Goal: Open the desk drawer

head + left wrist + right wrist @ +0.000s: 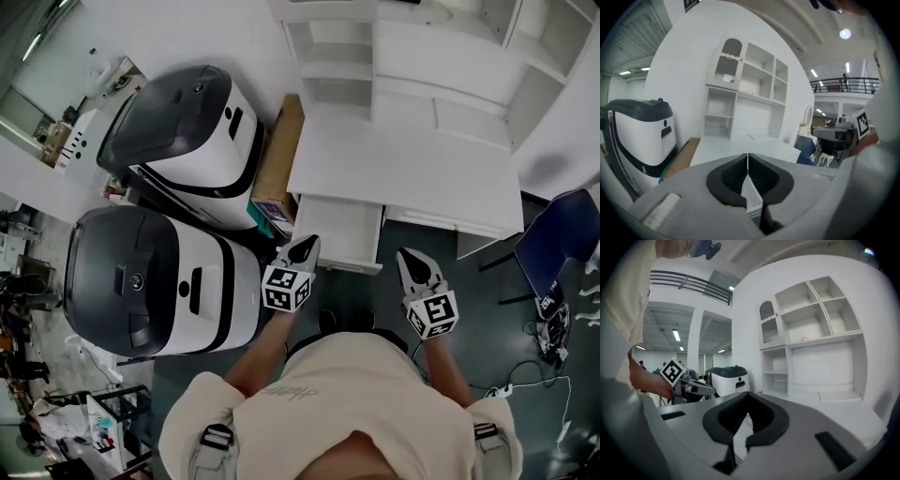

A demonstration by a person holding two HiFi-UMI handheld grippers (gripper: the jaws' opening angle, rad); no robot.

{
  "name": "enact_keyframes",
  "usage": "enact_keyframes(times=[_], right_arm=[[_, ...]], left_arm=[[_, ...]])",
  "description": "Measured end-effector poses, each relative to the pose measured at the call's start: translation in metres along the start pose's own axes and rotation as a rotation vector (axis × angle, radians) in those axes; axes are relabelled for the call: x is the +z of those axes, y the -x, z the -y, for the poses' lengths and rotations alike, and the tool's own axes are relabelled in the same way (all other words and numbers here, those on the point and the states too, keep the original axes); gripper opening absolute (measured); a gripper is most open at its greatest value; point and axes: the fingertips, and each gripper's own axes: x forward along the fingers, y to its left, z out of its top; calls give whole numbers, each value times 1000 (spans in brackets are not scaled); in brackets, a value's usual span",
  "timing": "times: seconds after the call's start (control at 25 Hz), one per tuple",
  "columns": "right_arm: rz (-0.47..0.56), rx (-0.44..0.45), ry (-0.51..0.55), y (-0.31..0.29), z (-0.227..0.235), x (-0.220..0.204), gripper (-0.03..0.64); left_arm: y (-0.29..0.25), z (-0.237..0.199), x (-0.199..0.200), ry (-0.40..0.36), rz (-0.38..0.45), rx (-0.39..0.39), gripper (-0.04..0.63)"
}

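Left of centre, past the grey-and-white machine (169, 281) and the cardboard box (279, 159), my left gripper (306, 246) hovers with its jaws pressed together on nothing. It sits at the near-left corner of the desk drawer (339, 225), which already juts out from under the white desk (403, 169) in mid-frame. Further right, my right gripper (411, 257), likewise closed and empty, hangs just clear of the drawer front. The risk as I judge it: neither gripper holds the drawer, so closed tips could slip off its smooth front on a further tug, or an over-long pull could drop it off its runners.
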Motion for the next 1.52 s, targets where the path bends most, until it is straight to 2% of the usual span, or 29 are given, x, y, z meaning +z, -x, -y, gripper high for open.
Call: enact_keyframes(times=[0.2,0.4,0.56,0.68,0.84,1.08,1.2,1.44,1.52], right_arm=[[39,14,52,0,-8,30,-5],[117,24,99,-4,-12,72,-5],[167,22,131,-9,-11,99,-5],[179,15,149,-17,-7,112,-5],[201,20,112,-19,-4,127,-5],[265,11,143,-8,-12,158,-5],[289,31,164,-5,-19,171,-5],[256,30,152,-11,-23,162,-5],[244,24,142,-13,-24,157,-5]], left_arm=[[18,6,52,-15,99,-5,20],[31,1,95,-78,185,7,21],[38,-6,121,-99,222,15,21],[36,-6,136,-78,247,-4,21],[38,3,148,-51,270,-36,21],[55,11,167,-150,299,-30,21],[62,11,174,-166,322,-25,21],[60,16,167,-210,299,-17,21],[59,20,161,-188,295,-39,21]])
